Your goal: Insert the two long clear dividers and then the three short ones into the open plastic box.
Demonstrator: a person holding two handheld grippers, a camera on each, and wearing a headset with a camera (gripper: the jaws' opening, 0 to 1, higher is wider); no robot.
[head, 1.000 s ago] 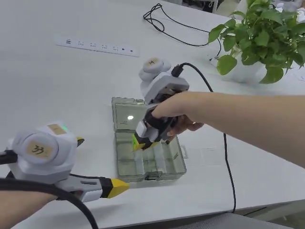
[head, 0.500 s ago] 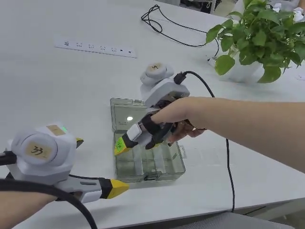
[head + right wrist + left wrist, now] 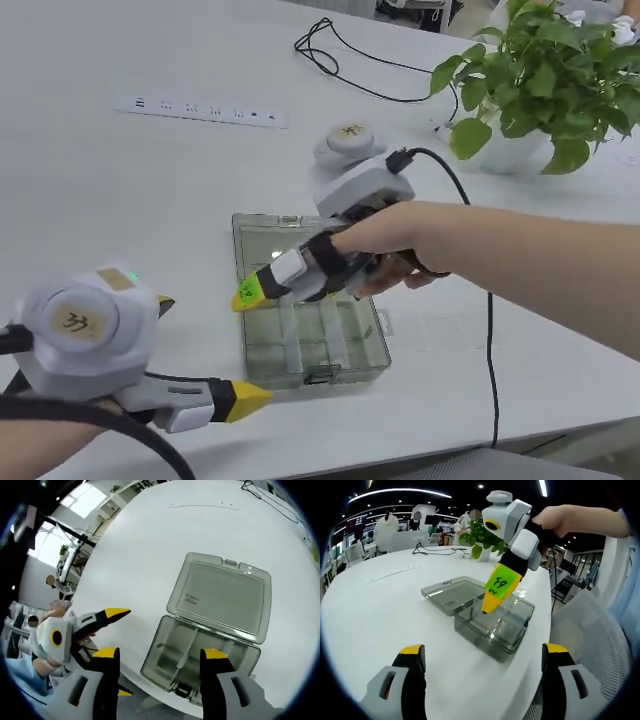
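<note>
Framing the open plastic box [image 3: 185, 640] dead ahead, the right gripper [image 3: 160, 654] is held nearest, jaws apart and empty. The left gripper [image 3: 483, 648] is held farther back, jaws wide, empty.

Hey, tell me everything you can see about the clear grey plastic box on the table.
The smoky, see-through plastic box lies open on the white table, its hinged lid folded back flat on the far side. A small latch tab sits on the front wall. Inside, clear dividers stand upright, running front to back and splitting the tray into lanes. The right gripper, jaws open, hovers over its left edge; no contact is visible.
</note>
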